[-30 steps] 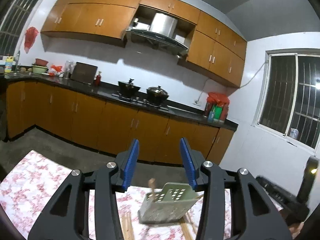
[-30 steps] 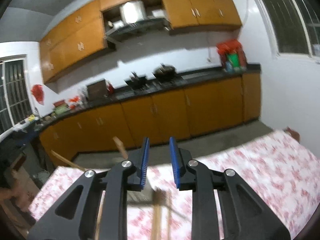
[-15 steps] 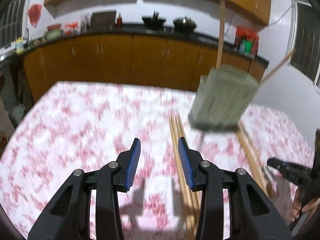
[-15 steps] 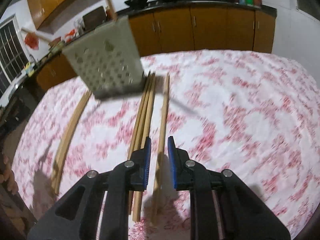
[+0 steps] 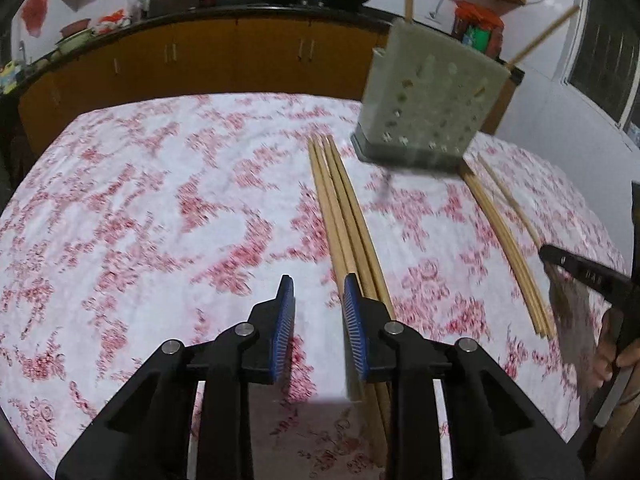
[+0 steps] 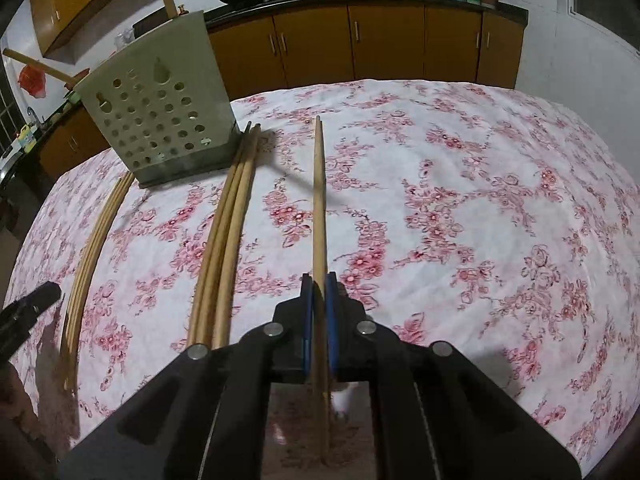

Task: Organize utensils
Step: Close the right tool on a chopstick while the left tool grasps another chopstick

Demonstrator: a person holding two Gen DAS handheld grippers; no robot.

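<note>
your right tool [image 6: 319,294] is pinched together on a single chopstick [image 6: 319,200], its blue pads tight against the wood on both sides. that stick runs straight toward twelve o'clock over the floral tablecloth [image 6: 480,200], its far tip lying well short of the table's far edge. at about eleven o'clock from the tool sits a bundle of chopsticks [image 6: 224,240] lying side by side, their far ends just beside the base of the utensil holder [image 6: 160,120]. the holder is a pale perforated box standing at ten o'clock, with a couple of sticks poking out of its top. farther out at nine o'clock another set of chopsticks [image 6: 94,240] lies along the cloth, well apart from the bundle.

your left tool [image 5: 319,300] has its pads apart with nothing between them, hovering low over the cloth [image 5: 160,220]. the bundle [image 5: 344,216] runs just beside its right pad and passes under that finger. the holder [image 5: 428,100] shows at one o'clock in this view, blurred, and the second set of sticks [image 5: 504,240] lies at two o'clock. behind the table, a row of orange cabinets [image 6: 380,48] carries dark pots on its counter.
</note>
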